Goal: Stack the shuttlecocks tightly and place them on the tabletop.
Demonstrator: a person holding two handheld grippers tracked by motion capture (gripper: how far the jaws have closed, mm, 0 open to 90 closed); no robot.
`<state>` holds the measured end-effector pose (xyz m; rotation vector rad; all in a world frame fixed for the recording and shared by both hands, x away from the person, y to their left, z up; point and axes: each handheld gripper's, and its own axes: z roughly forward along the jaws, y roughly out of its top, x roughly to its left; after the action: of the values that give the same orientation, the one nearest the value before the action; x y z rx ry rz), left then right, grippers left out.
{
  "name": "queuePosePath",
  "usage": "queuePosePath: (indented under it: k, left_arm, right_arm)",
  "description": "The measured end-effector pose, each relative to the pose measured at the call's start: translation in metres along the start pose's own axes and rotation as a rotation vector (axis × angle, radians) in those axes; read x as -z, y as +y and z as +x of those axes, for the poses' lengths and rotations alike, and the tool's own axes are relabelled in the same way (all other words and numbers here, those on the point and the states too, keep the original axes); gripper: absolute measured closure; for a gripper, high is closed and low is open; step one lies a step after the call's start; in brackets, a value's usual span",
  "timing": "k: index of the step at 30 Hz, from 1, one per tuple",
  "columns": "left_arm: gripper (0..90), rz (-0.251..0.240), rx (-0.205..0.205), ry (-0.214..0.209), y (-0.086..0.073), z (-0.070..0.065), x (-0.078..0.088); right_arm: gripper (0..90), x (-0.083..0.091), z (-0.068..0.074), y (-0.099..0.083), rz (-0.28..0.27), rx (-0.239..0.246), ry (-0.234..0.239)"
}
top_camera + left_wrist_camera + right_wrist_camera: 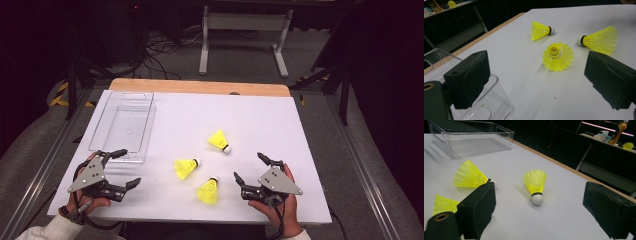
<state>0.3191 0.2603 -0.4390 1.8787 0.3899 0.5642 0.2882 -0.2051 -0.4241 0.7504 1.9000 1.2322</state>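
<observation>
Shuttlecocks (209,191) lie loose near the bin (122,126); my left tool (122,168) and right tool (248,167) gape wide, empty, ready to grab.

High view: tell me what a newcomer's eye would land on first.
Three yellow shuttlecocks lie clustered mid-table on the white table, bright against it. A clear plastic bin sits empty at the far left. Near the front edge, the left gripper and right gripper flank them, both open.
</observation>
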Motion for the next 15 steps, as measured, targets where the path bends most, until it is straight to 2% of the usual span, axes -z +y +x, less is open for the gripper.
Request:
queuePosePath:
  k: [7,9,15]
  left_arm:
    - [7.9,0.024,-0.002,-0.012,-0.0006,0.0003,-0.004]
    - [8.0,0.033,-0.006,-0.012,-0.001,0.0002,-0.0046]
    - [9.8,0.059,-0.012,-0.027,-0.0003,-0.0004,-0.0074]
  right_arm:
    - [12.1,0.0012,-0.0021,0.0004,-0.02,0.007,0.003]
    - [11.3,0.0004,-0.0024,0.0012,-0.025,-0.004,0.009]
    - [10.8,-0.0033,-0.0016,0.0014,-0.014,0.001,0.017]
